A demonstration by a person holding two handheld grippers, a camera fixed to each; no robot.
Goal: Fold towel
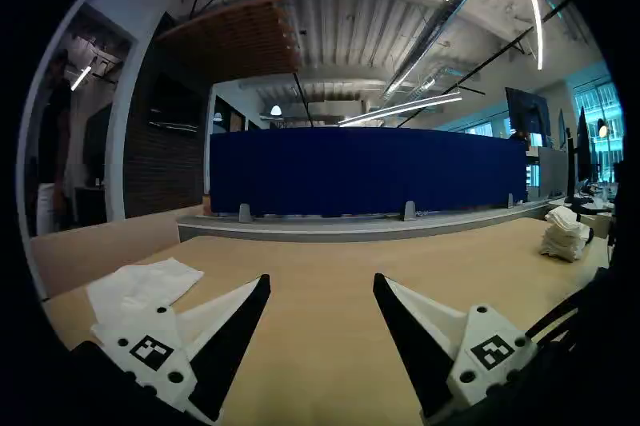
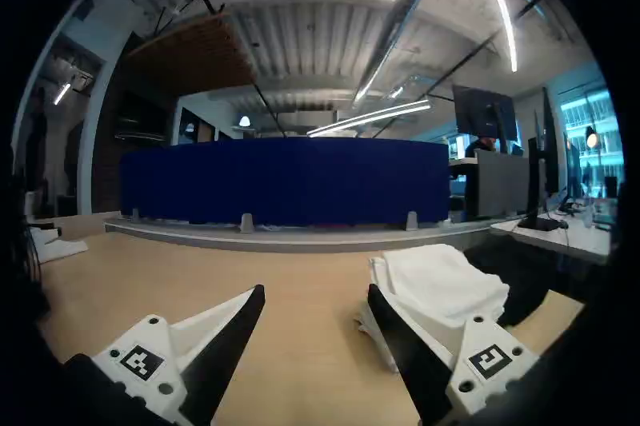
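We hold the left gripper [image 1: 320, 278] and right gripper [image 2: 315, 288] spread and empty over the table [image 1: 336, 258], presumably ready to grasp; a loose towel [image 1: 144, 286] lies by the left one; a towel stack [image 2: 440, 278] by the right.

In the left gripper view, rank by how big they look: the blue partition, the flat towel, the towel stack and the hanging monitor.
1. blue partition
2. flat towel, though it lies nearest the camera
3. towel stack and hanging monitor look about alike, so I won't rank them.
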